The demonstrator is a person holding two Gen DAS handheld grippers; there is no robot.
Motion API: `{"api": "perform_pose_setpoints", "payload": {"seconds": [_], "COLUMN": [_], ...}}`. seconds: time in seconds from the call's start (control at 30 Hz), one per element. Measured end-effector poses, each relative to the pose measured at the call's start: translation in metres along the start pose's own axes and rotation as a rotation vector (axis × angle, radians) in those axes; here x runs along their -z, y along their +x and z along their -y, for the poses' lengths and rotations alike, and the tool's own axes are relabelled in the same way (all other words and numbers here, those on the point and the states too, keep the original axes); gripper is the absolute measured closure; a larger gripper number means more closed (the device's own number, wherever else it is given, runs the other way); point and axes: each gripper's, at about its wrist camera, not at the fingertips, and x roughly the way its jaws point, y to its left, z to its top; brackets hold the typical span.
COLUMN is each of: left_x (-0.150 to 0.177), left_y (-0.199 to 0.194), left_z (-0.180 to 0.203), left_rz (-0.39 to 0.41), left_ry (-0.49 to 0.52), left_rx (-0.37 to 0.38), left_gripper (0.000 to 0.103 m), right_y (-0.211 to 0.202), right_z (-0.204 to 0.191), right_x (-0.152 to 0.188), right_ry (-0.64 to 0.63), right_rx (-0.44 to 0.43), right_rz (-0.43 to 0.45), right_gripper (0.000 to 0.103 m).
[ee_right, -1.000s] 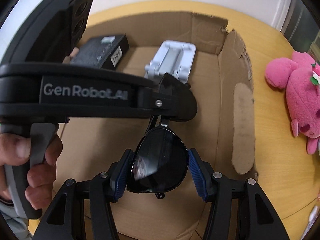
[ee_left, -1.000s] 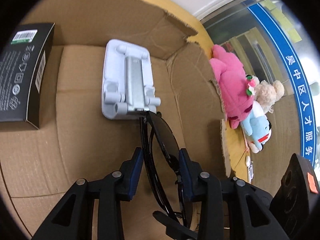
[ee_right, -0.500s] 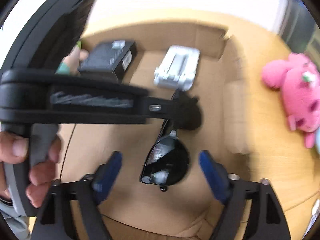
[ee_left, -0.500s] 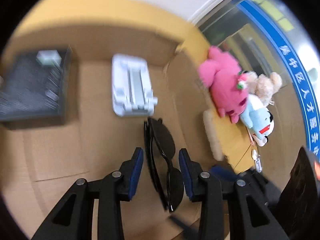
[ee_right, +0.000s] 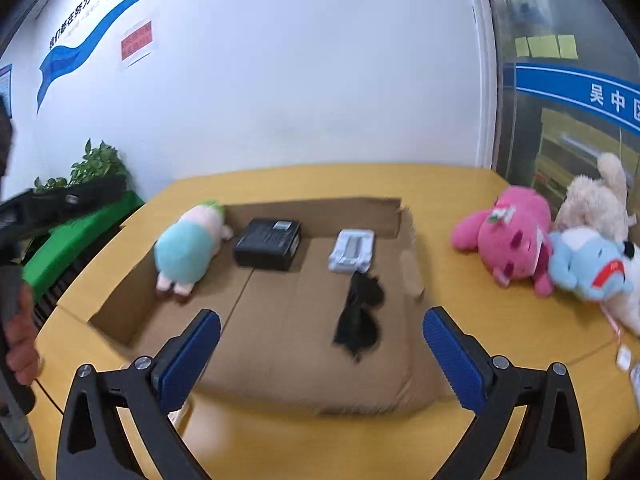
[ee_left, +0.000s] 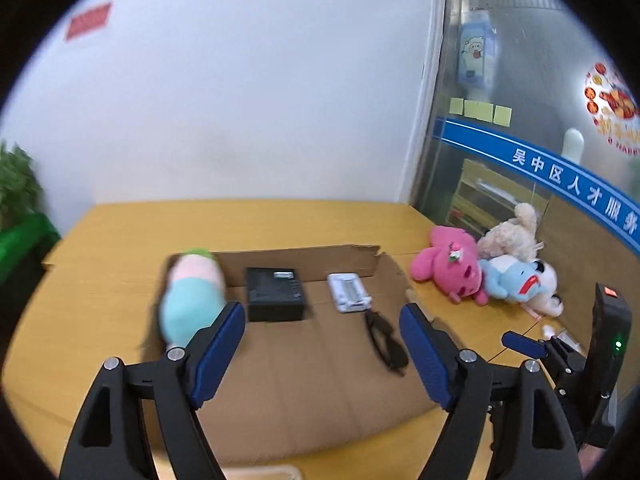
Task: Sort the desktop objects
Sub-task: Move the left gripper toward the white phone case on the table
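Observation:
A shallow cardboard box (ee_right: 276,344) lies on the yellow table. In it are black sunglasses (ee_right: 358,318) at the right, a white phone stand (ee_right: 352,250), a black carton (ee_right: 268,242) and a teal-and-pink plush (ee_right: 186,250) at the left. They also show in the left wrist view: sunglasses (ee_left: 384,340), stand (ee_left: 348,292), carton (ee_left: 276,294), plush (ee_left: 192,300). My left gripper (ee_left: 322,354) is open and empty above the box's near side. My right gripper (ee_right: 320,354) is open and empty, also pulled back above the near edge.
A pink plush (ee_right: 508,236), a blue plush (ee_right: 588,264) and a cream plush (ee_right: 596,196) lie on the table to the right of the box. A green crate (ee_right: 76,236) with a plant stands at far left. A white wall and a glass partition are behind.
Both grippers let go of the sunglasses, opened wide and drew back and up from the box. The sunglasses now lie on the box floor below the white stand.

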Motion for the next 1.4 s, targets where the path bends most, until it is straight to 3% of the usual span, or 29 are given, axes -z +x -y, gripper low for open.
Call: {"api": "perform_pose_setpoints", "payload": {"seconds": [0.17,0.3,0.5,0.9,1.4], "left_x": [0.03,0.045,0.054,0.068,0.073], "left_y": [-0.031,-0.044,-0.048,-0.049,-0.046], "left_z": [0.01,0.008,0.007,0.017,0.0], "left_rz": [0.02,0.026,0.001,-0.028,-0.062], "left_ry": [0.056,0.018,-0.044,-0.018,-0.029], "left_rx": [-0.109,-0.131,-0.115,-0.09,-0.071], "left_gripper": [0.023,0.023,0.023,0.023,0.023], "right_y": [-0.014,-0.029,-0.04,-0.047,-0.044], "right_z": [-0.035,-0.05,-0.056,-0.054,-0.058], "right_x": [0.025,0.035,0.042,0.052,0.057], "right_ry": [-0.066,-0.096,-0.113,-0.097,-0.072], "right_rx": [-0.011,0.021,0.029,0.029,0.018], "right_rz": [-0.013,0.024,0.024,0.016,0.008], "right_gripper": [0.0,0.0,0.0,0.0,0.0]}}
